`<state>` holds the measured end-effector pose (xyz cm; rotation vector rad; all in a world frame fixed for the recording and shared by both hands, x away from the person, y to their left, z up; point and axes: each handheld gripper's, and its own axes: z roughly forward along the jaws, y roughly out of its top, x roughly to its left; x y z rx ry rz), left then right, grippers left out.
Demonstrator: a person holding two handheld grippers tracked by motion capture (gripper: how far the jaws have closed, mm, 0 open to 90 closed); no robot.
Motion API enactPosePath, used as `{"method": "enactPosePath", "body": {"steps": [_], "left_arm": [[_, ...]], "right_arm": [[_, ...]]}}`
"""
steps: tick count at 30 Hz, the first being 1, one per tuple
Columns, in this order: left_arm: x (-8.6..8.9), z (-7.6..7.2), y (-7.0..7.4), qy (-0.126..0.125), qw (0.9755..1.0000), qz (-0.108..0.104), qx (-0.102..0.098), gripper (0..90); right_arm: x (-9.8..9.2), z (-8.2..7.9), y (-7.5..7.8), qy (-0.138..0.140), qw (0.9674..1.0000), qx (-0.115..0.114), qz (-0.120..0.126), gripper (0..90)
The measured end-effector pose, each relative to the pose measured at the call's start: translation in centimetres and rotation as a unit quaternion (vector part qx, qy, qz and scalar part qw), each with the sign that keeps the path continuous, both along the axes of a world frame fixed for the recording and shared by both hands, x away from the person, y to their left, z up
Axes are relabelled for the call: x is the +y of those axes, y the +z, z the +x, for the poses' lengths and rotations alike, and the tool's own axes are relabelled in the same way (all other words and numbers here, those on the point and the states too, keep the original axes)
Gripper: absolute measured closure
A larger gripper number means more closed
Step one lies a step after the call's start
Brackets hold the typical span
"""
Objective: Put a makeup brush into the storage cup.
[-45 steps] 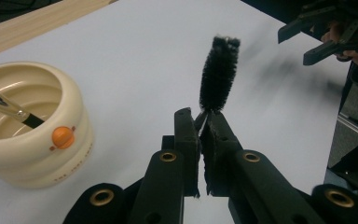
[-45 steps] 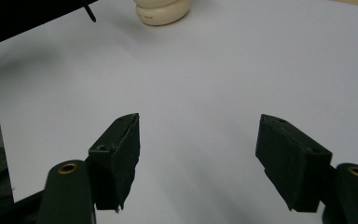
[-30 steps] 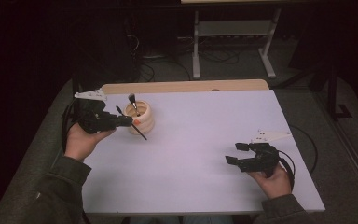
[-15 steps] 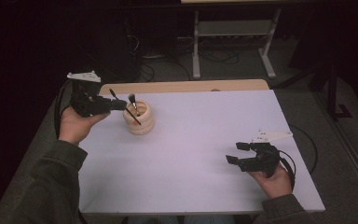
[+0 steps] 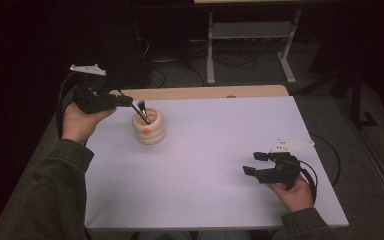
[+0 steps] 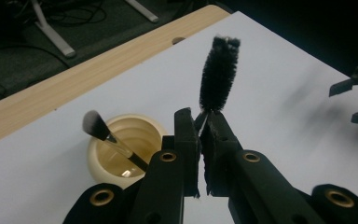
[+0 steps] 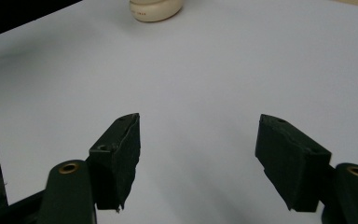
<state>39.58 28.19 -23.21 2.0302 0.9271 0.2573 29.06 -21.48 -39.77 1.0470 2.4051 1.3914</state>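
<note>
I had the left gripper [image 6: 200,128] pressed together on the thin stem of a black bristle brush [image 6: 219,74], pinching it just below the bristles so the head stood up clear of the jaws and I could see it along them. In the high view that gripper [image 5: 125,101] hung above the table's far left corner, just left of the cup [image 5: 148,127], high enough, I judged, to keep the held brush free of the rim. The cup [image 6: 123,151] sat on the white table [image 5: 220,165] near the wooden strip at its far edge, and a second brush [image 6: 103,132] with a pale flat tip leaned inside it, handle down against the wall, tip poking over the rim. I took the job in hand to be moving brushes between cup and table; whether the black one was going in or coming out I could not tell from this. The right gripper [image 5: 257,164] rested low near the right front of the table, well apart from the cup, its jaws spread and holding nothing, parked out of the way
</note>
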Motion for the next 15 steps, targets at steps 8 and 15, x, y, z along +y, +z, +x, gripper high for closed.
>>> {"method": "enactPosePath", "body": {"steps": [8,15], "left_arm": [[0.6,1.1,0.2,0.013,0.9999,0.001,0.004,85.1],[1.1,1.5,0.3,0.028,0.9996,0.0,0.004,85.1]], "right_arm": [[-0.4,0.2,-0.2,-0.001,0.9999,0.007,0.007,29.8],[-0.5,0.1,-0.1,-0.001,0.9999,0.006,0.01,29.7]]}}
